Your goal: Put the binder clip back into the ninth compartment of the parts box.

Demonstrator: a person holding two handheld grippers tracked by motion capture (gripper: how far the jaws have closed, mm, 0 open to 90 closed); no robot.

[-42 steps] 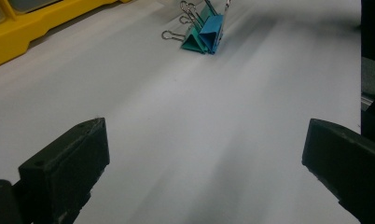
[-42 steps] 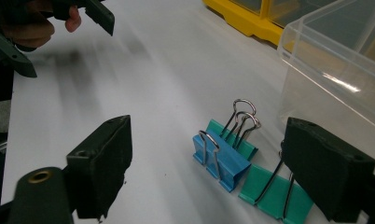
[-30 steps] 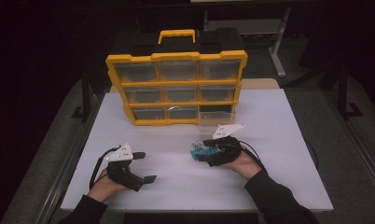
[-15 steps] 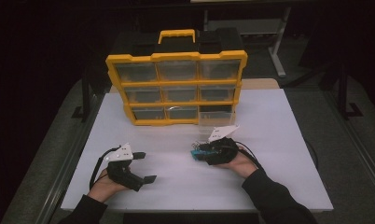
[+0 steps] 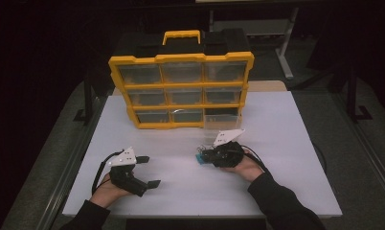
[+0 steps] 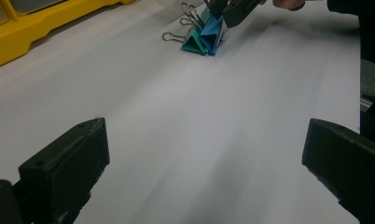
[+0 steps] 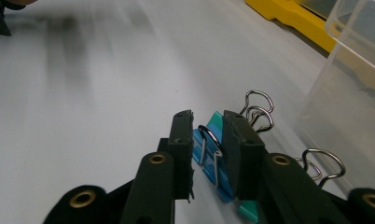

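High view: the right gripper (image 5: 203,156) lies low on the white table (image 5: 286,143), its tips at a small cluster of binder clips (image 5: 200,158) in front of the yellow drawer organizer (image 5: 181,91). The left gripper (image 5: 148,171) rests well apart, near the front edge.

Left gripper view: its jaws stand wide with nothing between them. Far off, a blue clip (image 6: 212,33) and a green clip (image 6: 193,43) lie touching each other.

Right gripper view: the jaws have just been closing and now stand narrow on either side of the blue clip (image 7: 205,156), pads against its body as far as I can judge. The green clip (image 7: 249,211) sits directly beneath, and a clear drawer (image 7: 349,98) stands just beside.

Risk: the smooth, sloped clip may squirt out under pressure. Its wire loops may snag the neighbour and drag it along on lifting.
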